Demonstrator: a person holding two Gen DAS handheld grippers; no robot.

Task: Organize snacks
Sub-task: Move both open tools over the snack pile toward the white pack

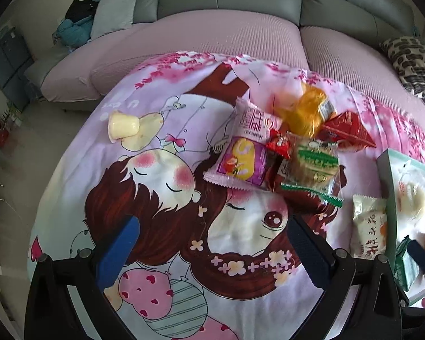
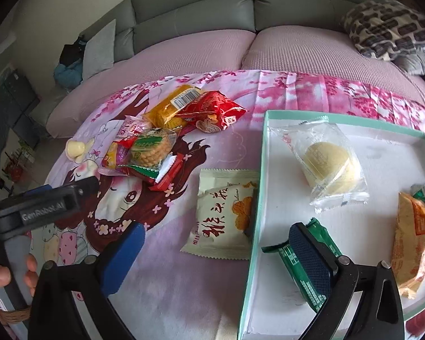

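sofa [image 2: 297,53] behind; green packet [image 2: 300,260] (partly hidden) under right gripper [image 2: 216,252].

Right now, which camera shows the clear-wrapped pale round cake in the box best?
The right wrist view. There the pale round cake lies whole and unobstructed in the box, wrapper edges visible. The left wrist view catches it only at the far right edge, blurred and stretched, with little detail.

1. I am in a home living room: a grey sofa [image 1: 229,0] runs across twelve o'clock.
2. Its pink-covered seat [image 2: 184,53] carries a patterned cushion [image 2: 391,28] at two o'clock.
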